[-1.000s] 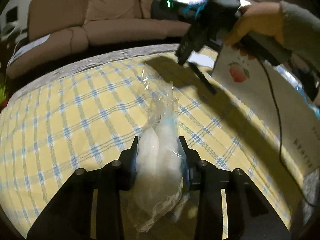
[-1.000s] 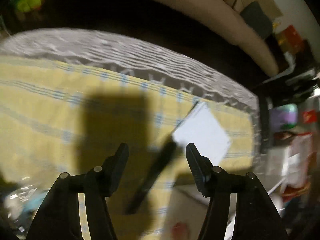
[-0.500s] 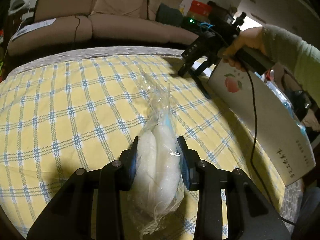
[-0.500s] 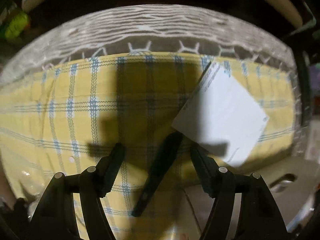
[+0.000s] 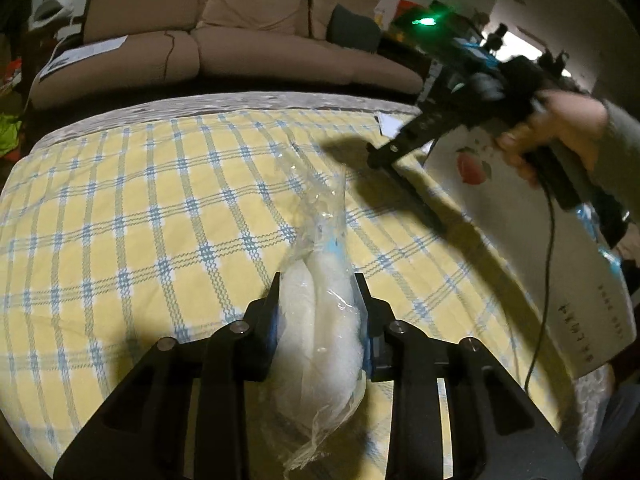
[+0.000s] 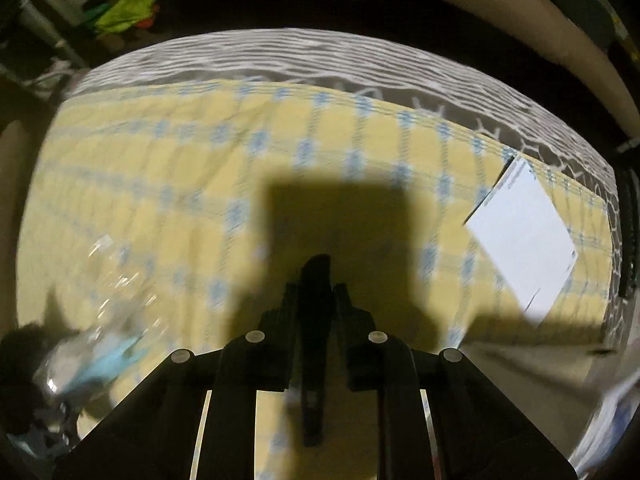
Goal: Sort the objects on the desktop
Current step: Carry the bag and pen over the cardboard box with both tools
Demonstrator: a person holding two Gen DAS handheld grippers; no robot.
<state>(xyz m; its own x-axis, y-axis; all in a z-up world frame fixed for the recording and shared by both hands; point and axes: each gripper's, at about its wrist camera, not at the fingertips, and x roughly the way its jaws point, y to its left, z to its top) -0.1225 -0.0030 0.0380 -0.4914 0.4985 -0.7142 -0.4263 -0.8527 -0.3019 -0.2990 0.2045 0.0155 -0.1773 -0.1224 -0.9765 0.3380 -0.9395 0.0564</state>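
My left gripper [image 5: 318,282] is shut on a clear plastic bag [image 5: 320,340] of white stuffing, and its jaws are still closing on it; the bag's crumpled top sticks out over the yellow checked tablecloth [image 5: 140,220]. In the right wrist view, my right gripper [image 6: 316,292] has a thin black pen [image 6: 314,360] between its pads, jaws closing tight on it. The left wrist view shows that same right gripper [image 5: 378,158] at the far right, held by a hand [image 5: 560,132], with the pen [image 5: 416,196] slanting down to the cloth. The bag [image 6: 92,364] appears blurred at lower left.
A white sheet of paper [image 6: 524,236] lies near the table's far right corner. A white box with a peach picture [image 5: 520,220] runs along the right edge. A brown sofa [image 5: 240,40] stands beyond the table. A black cable [image 5: 548,264] hangs from the right gripper.
The right gripper's jaws, wide apart around the pen before, have closed on it, and the gripper has shifted left away from the paper. The left gripper keeps the bag, slightly rolled.
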